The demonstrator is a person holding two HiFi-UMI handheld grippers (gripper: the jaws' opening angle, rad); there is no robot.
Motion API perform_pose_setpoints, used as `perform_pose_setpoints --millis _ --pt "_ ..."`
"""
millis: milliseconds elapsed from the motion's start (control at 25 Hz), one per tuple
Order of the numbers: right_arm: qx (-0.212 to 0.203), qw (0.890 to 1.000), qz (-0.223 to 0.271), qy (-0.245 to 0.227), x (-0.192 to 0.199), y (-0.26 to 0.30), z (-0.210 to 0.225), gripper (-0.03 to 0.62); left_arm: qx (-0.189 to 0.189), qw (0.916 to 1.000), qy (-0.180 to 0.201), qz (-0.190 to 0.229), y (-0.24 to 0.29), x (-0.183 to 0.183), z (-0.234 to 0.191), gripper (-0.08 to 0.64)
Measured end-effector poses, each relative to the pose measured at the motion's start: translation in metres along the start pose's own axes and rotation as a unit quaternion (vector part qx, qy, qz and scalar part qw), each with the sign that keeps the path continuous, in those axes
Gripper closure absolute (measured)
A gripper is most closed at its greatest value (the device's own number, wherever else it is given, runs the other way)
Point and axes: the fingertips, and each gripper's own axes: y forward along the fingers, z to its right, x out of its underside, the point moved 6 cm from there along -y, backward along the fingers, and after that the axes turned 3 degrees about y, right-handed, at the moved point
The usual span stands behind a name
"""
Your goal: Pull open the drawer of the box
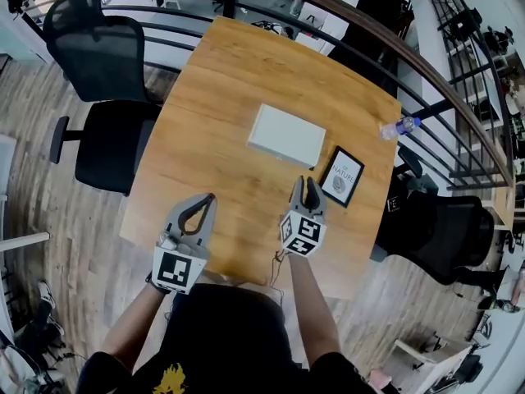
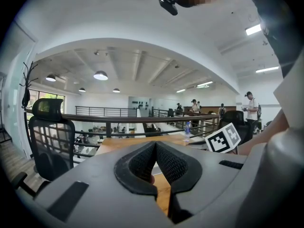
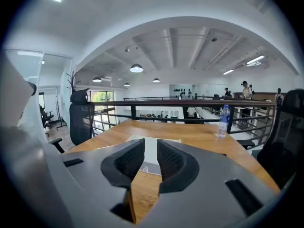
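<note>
The white box (image 1: 287, 135) lies flat near the middle of the wooden table (image 1: 232, 72), with a framed picture (image 1: 342, 176) just beside its right near corner and a water bottle (image 1: 399, 126) lying at the table's right edge. The right gripper (image 1: 305, 180) hovers short of the box's near side, apart from it. Its fingers (image 3: 128, 158) are spread with nothing between the pads, and the right gripper view shows the box's near face straight ahead through the gap. The left gripper (image 1: 211, 197) hangs further back and to the left, well apart from the box. Its fingertips (image 2: 164, 151) are pressed together on nothing.
</note>
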Motion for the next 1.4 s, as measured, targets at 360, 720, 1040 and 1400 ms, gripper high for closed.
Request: perform_pose_setpoints --millis 360,720,1040,1400 --pt "0.017 0.996 -0.083 0.035 0.065 0.082 -0.019 0.471 0.008 0.9999 0.003 -0.014 0.0 0.01 -0.012 0.545" --pt "0.035 0.987 -0.155 0.029 0.116 0.128 -0.028 0.468 0.0 0.9992 -0.022 -0.034 -0.01 0.024 -0.024 0.545" --pt "0.054 0.981 -0.185 0.029 0.125 0.151 -0.03 0.468 0.012 0.9978 -0.018 -0.063 -0.018 0.038 -0.026 0.545" --pt "0.07 0.98 -0.183 0.04 0.123 0.154 -0.029 0.506 0.015 0.9976 -0.015 -0.066 -0.024 0.042 -0.025 0.545"
